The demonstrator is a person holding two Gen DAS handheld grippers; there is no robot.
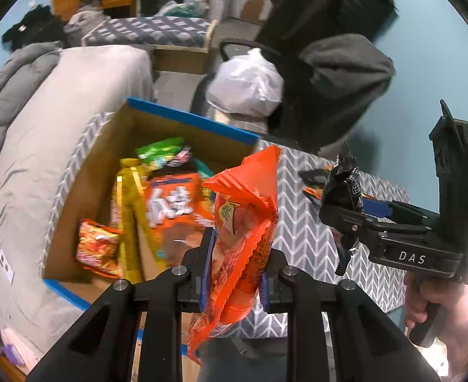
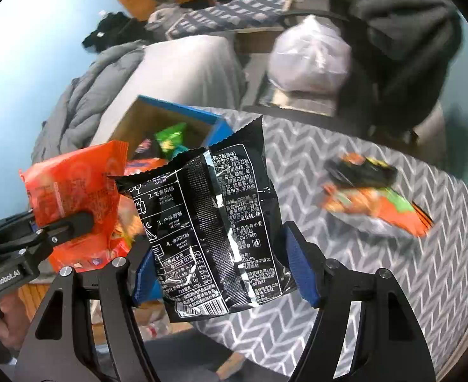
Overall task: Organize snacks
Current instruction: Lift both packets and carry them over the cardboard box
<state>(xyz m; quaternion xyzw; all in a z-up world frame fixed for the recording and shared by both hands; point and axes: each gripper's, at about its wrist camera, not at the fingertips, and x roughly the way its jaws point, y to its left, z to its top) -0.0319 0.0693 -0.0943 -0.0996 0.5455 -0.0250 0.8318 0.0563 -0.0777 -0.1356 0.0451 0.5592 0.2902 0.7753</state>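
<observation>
While clamped on orange snack pack [image 1: 240,242], left claw [image 1: 234,273] sits over near corner of open cardboard box [image 1: 189,121], which has several packs inside. Right claw [image 2: 224,273] grips black snack pack [image 2: 214,222] upright above chevron-cloth bench [image 2: 377,270]. More loose packs [image 2: 374,191] on bench beyond, blurred, well apart from both.

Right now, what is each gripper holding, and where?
Left gripper pinches the orange packet mid-body; right gripper clamps the black packet by its lower sides.
</observation>
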